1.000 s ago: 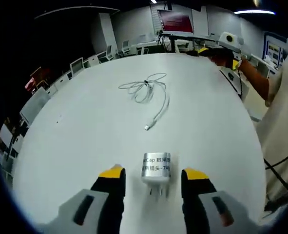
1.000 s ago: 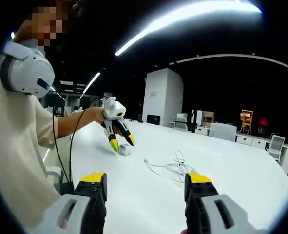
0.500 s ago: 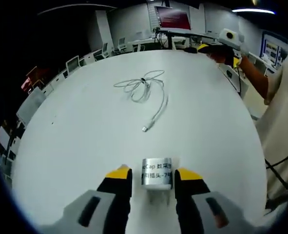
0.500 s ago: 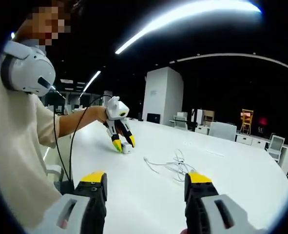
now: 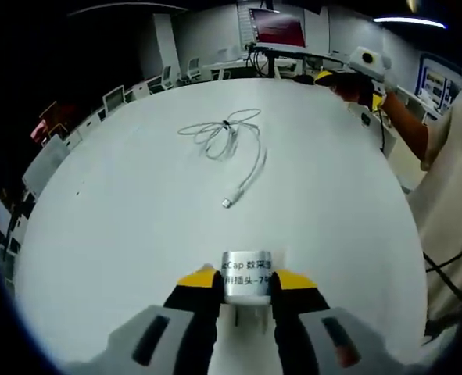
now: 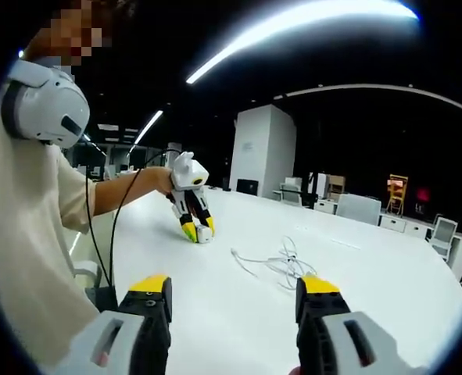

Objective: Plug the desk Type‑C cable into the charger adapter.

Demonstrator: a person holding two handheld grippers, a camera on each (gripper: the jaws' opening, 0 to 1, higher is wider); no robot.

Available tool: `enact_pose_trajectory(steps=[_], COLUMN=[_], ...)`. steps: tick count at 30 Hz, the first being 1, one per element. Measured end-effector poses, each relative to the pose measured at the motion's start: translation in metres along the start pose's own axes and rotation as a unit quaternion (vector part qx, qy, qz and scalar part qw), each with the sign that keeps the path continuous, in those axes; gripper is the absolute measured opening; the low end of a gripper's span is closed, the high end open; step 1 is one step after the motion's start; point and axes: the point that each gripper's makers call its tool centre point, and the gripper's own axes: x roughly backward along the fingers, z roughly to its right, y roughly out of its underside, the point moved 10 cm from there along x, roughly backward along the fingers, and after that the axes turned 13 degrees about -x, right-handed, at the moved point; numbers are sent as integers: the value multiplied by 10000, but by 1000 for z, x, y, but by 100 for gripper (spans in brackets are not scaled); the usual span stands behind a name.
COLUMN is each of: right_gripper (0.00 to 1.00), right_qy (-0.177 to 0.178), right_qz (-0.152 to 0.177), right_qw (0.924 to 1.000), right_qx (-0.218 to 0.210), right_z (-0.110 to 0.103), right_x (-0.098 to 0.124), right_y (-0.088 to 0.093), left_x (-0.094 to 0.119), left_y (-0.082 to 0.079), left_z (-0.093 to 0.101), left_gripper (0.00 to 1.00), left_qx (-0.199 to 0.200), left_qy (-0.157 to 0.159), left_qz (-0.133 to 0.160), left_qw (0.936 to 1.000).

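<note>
The white charger adapter (image 5: 246, 276) lies on the round white table (image 5: 137, 195), prongs toward the camera. My left gripper (image 5: 245, 281) is shut on it, yellow tips pressed to both sides. The white Type-C cable (image 5: 227, 141) lies loosely coiled farther out, its plug end (image 5: 226, 203) pointing toward the adapter. In the right gripper view, my right gripper (image 6: 234, 293) stands open and held above the table, nothing between its fingers. There the cable (image 6: 281, 266) lies ahead, and the left gripper (image 6: 195, 226) holds the adapter (image 6: 205, 235) on the table.
The person stands at the table's edge, with a sleeve (image 5: 457, 180) in the left gripper view and a torso and arm (image 6: 35, 234) in the right gripper view. Chairs (image 5: 113, 101) ring the far side of the table. A white pillar (image 6: 260, 152) stands behind.
My left gripper's jaws closed in from either side of the adapter and now grip it. The right gripper stayed open and still.
</note>
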Motion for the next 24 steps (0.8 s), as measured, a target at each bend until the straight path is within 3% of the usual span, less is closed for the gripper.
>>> enact_pose_trajectory(steps=[13,24], right_gripper=[64,64], right_qy=[20,24], right_qz=[23,10], right_qw=[10000,10000], right_qx=[2,1], right_z=[-4,-5], right_x=[-3,-1], right_y=[0,2], left_x=[0,4], left_y=[0,-5], left_z=[-1,2], left_gripper=[26,26], left_qx=[-20,-254], left_qy=[93,-48], left_qz=[133,120], left_qw=[9999,9996])
